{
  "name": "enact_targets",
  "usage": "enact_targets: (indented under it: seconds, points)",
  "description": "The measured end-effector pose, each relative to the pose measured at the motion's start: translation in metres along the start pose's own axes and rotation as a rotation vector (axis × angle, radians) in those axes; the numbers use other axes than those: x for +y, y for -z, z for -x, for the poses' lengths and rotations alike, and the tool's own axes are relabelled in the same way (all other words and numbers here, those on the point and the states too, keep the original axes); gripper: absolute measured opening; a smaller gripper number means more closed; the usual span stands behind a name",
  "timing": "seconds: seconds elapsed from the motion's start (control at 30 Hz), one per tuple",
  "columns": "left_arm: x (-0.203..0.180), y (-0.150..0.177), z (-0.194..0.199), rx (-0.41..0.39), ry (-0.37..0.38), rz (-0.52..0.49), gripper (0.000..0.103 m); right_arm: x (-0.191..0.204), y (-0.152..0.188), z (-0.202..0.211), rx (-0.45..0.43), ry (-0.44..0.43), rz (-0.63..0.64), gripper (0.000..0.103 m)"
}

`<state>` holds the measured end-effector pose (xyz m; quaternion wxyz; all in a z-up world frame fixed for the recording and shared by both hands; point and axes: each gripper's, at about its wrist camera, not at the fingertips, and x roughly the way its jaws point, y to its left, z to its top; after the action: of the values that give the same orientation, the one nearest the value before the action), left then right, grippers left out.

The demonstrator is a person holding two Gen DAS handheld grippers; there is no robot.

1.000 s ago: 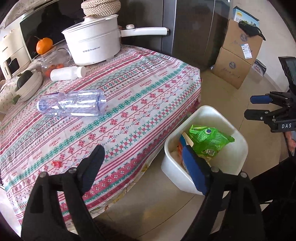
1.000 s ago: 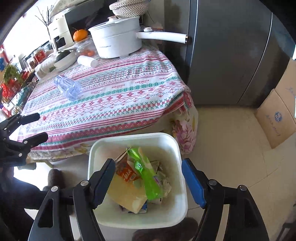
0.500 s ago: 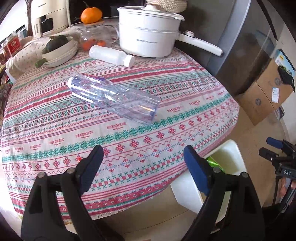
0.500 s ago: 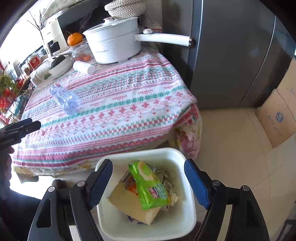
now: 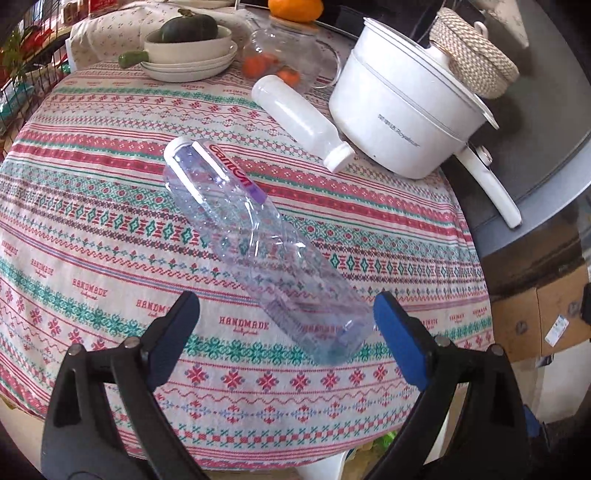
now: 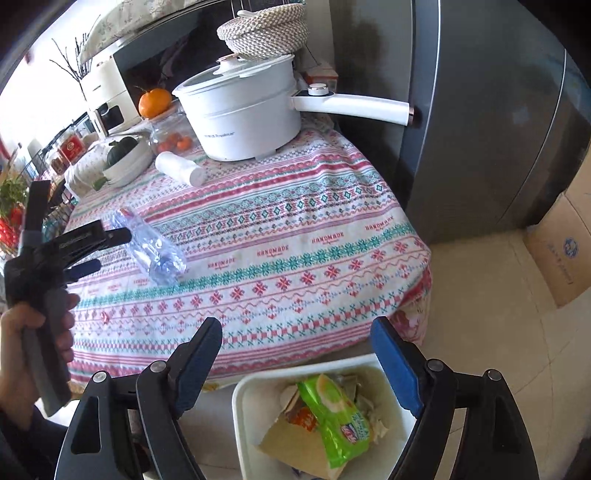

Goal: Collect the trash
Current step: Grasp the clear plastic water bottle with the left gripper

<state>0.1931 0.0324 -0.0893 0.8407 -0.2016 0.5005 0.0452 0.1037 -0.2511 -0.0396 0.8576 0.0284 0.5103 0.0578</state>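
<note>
Compared with 1 second ago, the left tongs have swung away from the white trash bin and rolled to face the counter; their jaws have just been opening and now stand wide, with the base end of the clear plastic bottle lying between the tips, not gripped. The right tongs have drawn back from directly over the bin toward the counter edge; their jaws have also just been opening, stand wide, and hold nothing.

The clear bottle lies on its side on the counter, its labelled end pointing toward the far dishes. A white plastic bottle lies on its side beyond it, capped end just beside a white electric pot with a long handle. A woven basket sits behind the pot's lid. Farther back stand a glass jar of small oranges, an orange and stacked bowls holding a dark green squash.

The counter wears a striped cloth patterned in red and green. The bin stands on the pale tiled floor at the counter's near edge, holding a green wrapper and brown paper. A grey refrigerator and cardboard boxes stand to the right. A hand grips the left tool's handle.
</note>
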Motion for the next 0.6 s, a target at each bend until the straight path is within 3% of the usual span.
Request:
enact_targets:
  seconds: [0.3, 0.4, 0.47, 0.6]
  points:
    - [-0.001, -0.003, -0.040, 0.032, -0.077, 0.112, 0.095, -0.007, -0.007, -0.010, 0.011, -0.010, -0.068, 0.084]
    - [-0.001, -0.001, -0.048, 0.051, -0.056, 0.134, 0.093, -0.013, -0.007, -0.014, 0.031, -0.036, -0.109, 0.084]
    - [-0.001, -0.001, -0.050, 0.070, -0.013, 0.139, 0.080, -0.015, -0.006, -0.016, 0.043, -0.051, -0.130, 0.084]
    - [-0.001, -0.003, -0.049, 0.115, 0.004, 0.076, 0.079, -0.016, -0.006, -0.019, 0.049, -0.050, -0.139, 0.084]
